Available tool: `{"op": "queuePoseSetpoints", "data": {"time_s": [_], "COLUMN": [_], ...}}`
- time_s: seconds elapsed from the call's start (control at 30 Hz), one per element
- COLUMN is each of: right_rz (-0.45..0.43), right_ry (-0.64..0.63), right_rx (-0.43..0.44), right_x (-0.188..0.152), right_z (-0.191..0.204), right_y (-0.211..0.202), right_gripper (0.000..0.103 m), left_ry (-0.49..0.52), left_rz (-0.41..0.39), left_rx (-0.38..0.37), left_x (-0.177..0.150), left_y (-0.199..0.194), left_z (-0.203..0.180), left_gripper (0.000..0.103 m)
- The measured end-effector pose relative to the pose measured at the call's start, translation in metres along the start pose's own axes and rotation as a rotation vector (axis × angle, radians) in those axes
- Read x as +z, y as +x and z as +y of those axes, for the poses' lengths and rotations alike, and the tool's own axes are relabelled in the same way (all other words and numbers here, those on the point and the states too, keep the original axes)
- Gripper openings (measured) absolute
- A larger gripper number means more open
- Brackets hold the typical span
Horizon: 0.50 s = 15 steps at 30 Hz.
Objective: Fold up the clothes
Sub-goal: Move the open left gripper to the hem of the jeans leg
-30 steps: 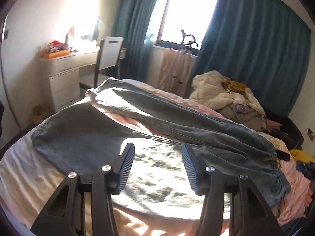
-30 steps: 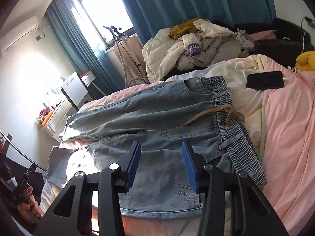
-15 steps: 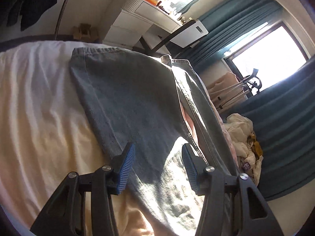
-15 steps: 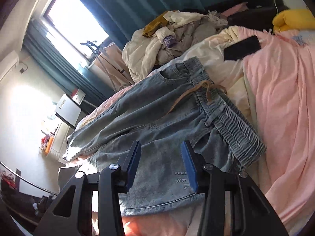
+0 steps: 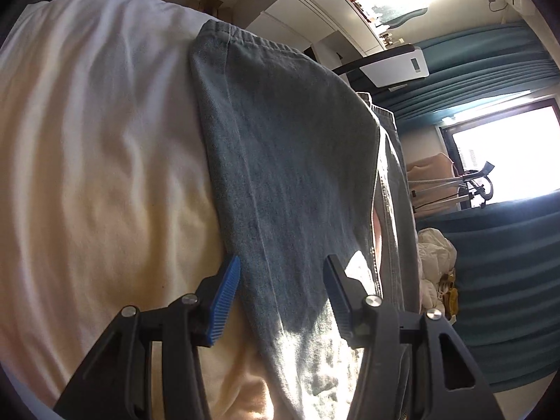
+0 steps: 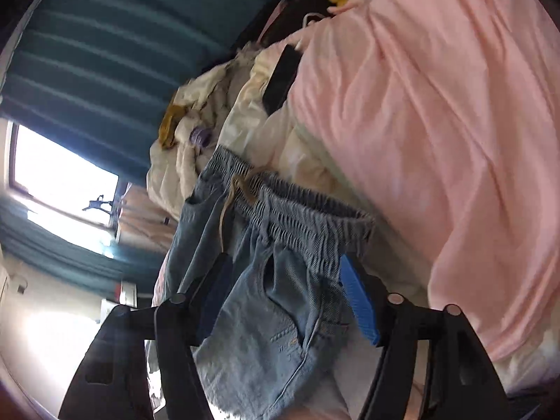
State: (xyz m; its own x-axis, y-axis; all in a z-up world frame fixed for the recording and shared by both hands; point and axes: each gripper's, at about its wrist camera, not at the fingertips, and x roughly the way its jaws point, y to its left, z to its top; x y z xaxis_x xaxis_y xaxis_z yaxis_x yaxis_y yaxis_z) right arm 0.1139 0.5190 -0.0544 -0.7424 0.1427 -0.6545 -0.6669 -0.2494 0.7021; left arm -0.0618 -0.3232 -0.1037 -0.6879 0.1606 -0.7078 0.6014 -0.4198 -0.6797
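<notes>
Your spread left tool point(image 5: 281, 292) is straddling the jeans point(image 5: 290, 161) leg, running toward 12 o'clock, while your spread right tool point(image 6: 283, 301) is straddling the waistband point(image 6: 301, 217).

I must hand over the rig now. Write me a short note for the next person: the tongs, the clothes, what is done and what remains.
Left tongs: open, empty, straddling a leg of the light blue denim jeans.
Right tongs: open, empty, at the jeans' elastic waistband.
The jeans lie spread out on the cream bedsheet, beside the pink blanket.
Done: no fold yet.
Left: grip both ends and fold; the pile of unfolded clothes probably follows.
</notes>
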Motion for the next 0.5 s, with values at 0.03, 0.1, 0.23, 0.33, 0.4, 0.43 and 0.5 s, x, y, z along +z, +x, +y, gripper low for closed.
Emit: {"op": "queuePoseSetpoints", "data": {"time_s": [0.03, 0.1, 0.23, 0.33, 0.4, 0.43, 0.5], "right_rz": [-0.020, -0.034, -0.047, -0.022, 0.002, 0.013, 0.037], "right_ry": [0.023, 0.060, 0.097, 0.122, 0.136, 0.143, 0.157], "right_rx": [-0.028, -0.054, -0.114, -0.139, -0.144, -0.147, -0.152], "right_x": [0.002, 0.005, 0.007, 0.008, 0.008, 0.008, 0.008], "right_z": [-0.005, -0.013, -0.023, -0.032, -0.037, -0.039, -0.044], "right_y": [0.000, 0.002, 0.010, 0.022, 0.030, 0.034, 0.041], "right_gripper": [0.071, 0.071, 0.071, 0.071, 0.071, 0.071, 0.071], "left_ry": [-0.011, -0.031, -0.063, -0.078, -0.075, -0.072, -0.068], "left_rz": [0.007, 0.032, 0.104, 0.142, 0.140, 0.137, 0.137], "left_rx": [0.011, 0.022, 0.047, 0.050, 0.040, 0.031, 0.009], "left_x": [0.000, 0.000, -0.001, -0.004, -0.005, -0.005, -0.006], "left_y": [0.003, 0.012, 0.034, 0.048, 0.051, 0.051, 0.053], "left_z": [0.001, 0.003, 0.007, 0.007, 0.004, 0.003, 0.000], "left_gripper": [0.051, 0.051, 0.051, 0.051, 0.051, 0.051, 0.051]}}
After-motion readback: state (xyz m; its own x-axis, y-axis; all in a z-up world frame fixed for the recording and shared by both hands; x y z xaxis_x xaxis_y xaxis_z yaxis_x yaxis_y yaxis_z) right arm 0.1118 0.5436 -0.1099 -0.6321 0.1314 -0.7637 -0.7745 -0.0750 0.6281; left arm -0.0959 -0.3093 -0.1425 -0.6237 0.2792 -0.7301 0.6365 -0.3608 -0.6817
